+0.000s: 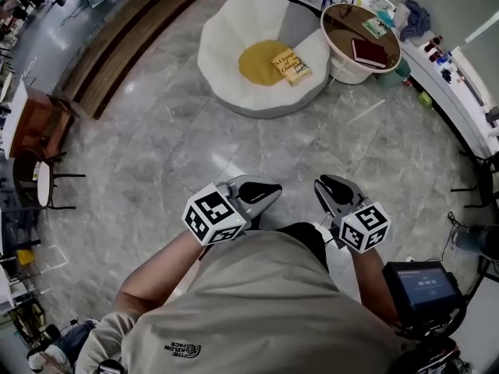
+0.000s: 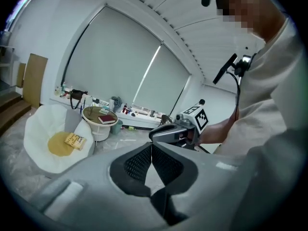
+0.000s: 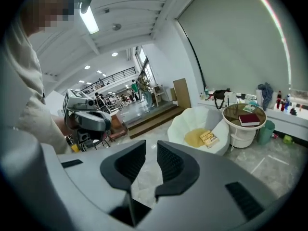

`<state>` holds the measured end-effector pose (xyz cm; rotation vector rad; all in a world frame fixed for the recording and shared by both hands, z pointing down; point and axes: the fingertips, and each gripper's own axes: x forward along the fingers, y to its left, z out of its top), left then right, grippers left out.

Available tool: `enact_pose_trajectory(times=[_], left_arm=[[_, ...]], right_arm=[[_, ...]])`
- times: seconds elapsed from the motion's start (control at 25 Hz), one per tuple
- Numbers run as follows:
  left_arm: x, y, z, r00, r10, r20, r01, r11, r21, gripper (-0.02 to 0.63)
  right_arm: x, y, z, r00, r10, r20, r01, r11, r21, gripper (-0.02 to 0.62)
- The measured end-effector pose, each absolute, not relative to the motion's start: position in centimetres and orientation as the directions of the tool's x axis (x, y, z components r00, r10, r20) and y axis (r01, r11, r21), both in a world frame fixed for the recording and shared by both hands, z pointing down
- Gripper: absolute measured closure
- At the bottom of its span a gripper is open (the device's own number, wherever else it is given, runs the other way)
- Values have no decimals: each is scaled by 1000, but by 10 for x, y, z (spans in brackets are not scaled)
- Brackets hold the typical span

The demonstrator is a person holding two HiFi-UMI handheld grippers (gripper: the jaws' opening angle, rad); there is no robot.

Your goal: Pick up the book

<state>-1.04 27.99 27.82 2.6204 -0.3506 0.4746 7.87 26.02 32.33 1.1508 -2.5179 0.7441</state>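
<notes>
Left tool (image 1: 267, 192): held close in front of the person's body, forearm bent, pointing forward and a little down. Its jaws meet at the tips, with nothing between them.

Right tool (image 1: 330, 186): alongside the left and just apart from it, in the same forward, slightly downward attitude. Its jaws stand a narrow slit apart and are empty.

A yellow book (image 1: 291, 65) lies flat on the mustard cushion (image 1: 257, 62) of a white petal-shaped chair (image 1: 226, 37), well ahead of both tools and untouched. A dark red book (image 1: 368, 52) lies further right on a round table (image 1: 337, 20) that stands against the chair's right side, also well clear of the tools.

Wooden steps (image 1: 129, 41) bound the area at far left. Grey marble floor (image 1: 187, 142) lies open between the tools and the chair. A long white table (image 1: 456, 92) carrying bottles curves along the right edge.
</notes>
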Motion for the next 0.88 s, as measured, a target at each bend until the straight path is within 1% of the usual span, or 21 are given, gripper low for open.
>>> enact_pose_trajectory(times=[0.16, 0.36, 0.52, 0.68, 0.88], left_arm=[[-46, 225, 287, 907, -155, 391, -321, -856, 405, 598], [-58, 170, 301, 908, -177, 380, -351, -816, 459, 598], [-47, 114, 329, 893, -180, 413, -383, -785, 487, 598], [-55, 71, 331, 868, -194, 458, -430, -754, 496, 598], [-11, -34, 375, 842, -221, 492, -494, -684, 537, 598]], right_arm=[[55, 198, 337, -623, -638, 452, -782, 494, -381, 502], [55, 127, 369, -616, -630, 473, -782, 419, -461, 488], [72, 49, 431, -629, -604, 490, -762, 350, -546, 472], [73, -12, 478, -634, -601, 487, -726, 246, -642, 449], [104, -117, 587, -631, -574, 522, -710, 157, -686, 448]])
